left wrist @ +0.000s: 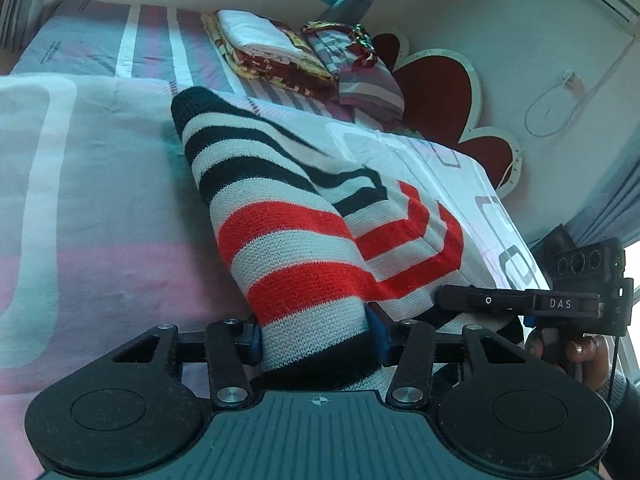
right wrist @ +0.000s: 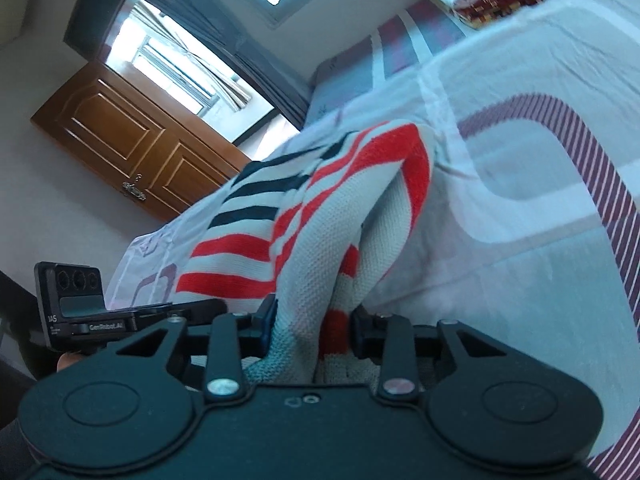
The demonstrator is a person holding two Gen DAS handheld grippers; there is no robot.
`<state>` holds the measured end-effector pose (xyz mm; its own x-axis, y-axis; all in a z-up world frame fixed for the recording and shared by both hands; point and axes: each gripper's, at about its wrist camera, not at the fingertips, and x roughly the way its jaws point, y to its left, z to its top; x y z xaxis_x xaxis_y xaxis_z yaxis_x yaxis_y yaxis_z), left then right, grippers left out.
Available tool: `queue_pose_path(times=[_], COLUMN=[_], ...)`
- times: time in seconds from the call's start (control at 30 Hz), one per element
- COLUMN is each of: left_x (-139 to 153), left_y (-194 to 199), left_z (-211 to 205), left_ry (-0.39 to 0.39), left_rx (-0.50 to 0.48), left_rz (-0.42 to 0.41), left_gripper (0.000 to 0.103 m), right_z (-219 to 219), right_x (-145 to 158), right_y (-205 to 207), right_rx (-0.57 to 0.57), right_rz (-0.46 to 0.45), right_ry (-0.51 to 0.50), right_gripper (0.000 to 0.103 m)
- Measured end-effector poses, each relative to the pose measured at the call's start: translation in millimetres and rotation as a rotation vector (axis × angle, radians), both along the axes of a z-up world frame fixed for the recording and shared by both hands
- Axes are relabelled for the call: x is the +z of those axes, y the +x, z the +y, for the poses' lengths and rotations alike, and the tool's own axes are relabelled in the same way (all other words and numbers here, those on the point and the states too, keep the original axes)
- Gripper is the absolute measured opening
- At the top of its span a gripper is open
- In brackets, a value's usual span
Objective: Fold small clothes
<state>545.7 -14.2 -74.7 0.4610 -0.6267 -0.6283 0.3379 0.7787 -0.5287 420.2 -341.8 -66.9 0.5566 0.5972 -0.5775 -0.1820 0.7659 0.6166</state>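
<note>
A small knit garment [left wrist: 280,216] with white, red and black stripes lies stretched over the bed; it also shows in the right wrist view [right wrist: 320,216]. My left gripper [left wrist: 318,338] is shut on its near edge, fabric bunched between the blue pads. My right gripper [right wrist: 314,324] is shut on another part of the same edge, lifting a fold. The right gripper also shows at the right of the left wrist view [left wrist: 520,304], close beside the left one. The left gripper's body shows at the left of the right wrist view [right wrist: 80,308].
The bed sheet [left wrist: 100,200] is pale with pink and grey bands. Folded clothes [left wrist: 272,48] are stacked at the far end. A red heart-shaped headboard [left wrist: 436,88] stands by the wall. A wooden door [right wrist: 132,140] is beyond the bed.
</note>
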Motion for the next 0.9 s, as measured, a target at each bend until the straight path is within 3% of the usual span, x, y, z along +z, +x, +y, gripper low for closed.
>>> queue_pose_path(times=[0.43,0.67,0.9], left_x=[52.2,80.3,90.3], left_y=[-38.2,-66.4,-97.4], left_z=[25.7,72.6,142.8], left_ry=[0.005,0.013,0.025], left_rx=[-0.002,0.05,0.124], left_rz=[-0.073,-0.11,-0.116], left_gripper=[0.049,0.049,0.049], right_z=[19.2,59.1,122.8], right_x=[40.3,61.0,70.1], right_y=[-24.3,-28.2,-20.8], right_rx=[0.006,0.055,0.134], right_rz=[-0.059,-0.097,-0.115], right_ry=[-0.02,-0.028,-0.031], right_gripper=[0.034,0.034,0.034])
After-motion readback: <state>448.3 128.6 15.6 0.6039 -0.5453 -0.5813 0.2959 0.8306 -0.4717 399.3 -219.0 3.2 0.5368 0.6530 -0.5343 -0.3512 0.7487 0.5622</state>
